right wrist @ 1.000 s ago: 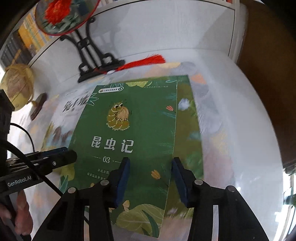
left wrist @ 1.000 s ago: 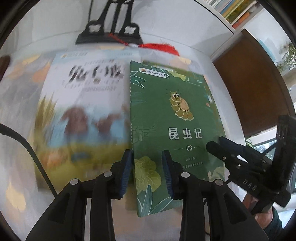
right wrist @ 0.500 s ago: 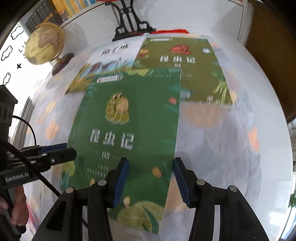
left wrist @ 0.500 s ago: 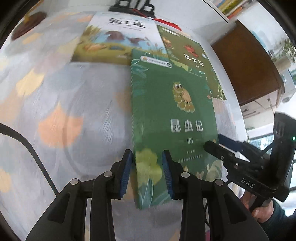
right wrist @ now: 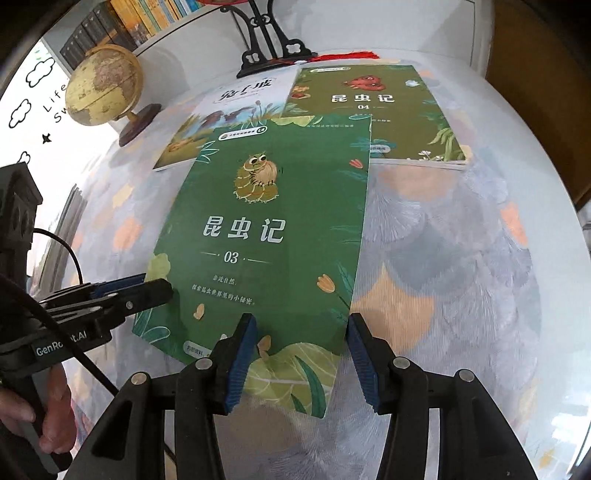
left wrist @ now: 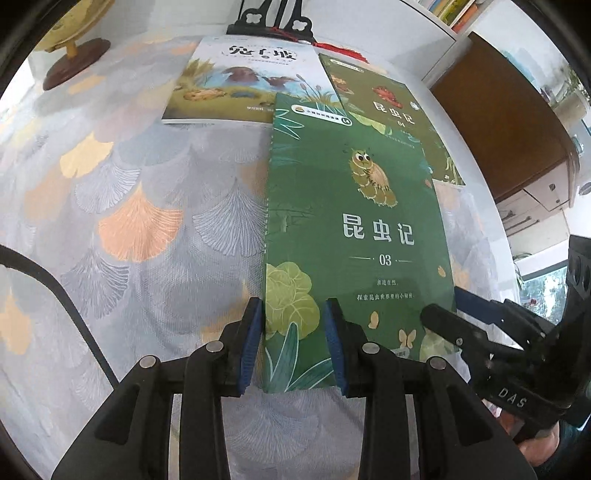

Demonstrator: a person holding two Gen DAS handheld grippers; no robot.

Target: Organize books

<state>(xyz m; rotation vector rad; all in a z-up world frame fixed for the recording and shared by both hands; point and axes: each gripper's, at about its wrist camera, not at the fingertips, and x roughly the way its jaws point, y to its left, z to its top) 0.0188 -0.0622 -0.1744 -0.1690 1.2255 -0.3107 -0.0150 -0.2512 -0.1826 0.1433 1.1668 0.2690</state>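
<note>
Straddling near corners of green bk 03: left claw at 7 o'clock, right claw at 5, both part-spread; true pinch, cannot tell. Pulled toward 6 o'clock since a sec ago, nearly off bk 04 & pale bk on bench, so freed for sorting. No bins seen; shelf at 11 holds bk row.

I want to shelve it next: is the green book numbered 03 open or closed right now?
Closed. The green 03 book shows only its full front cover, title and caterpillar; no inside pages are spread.
</note>
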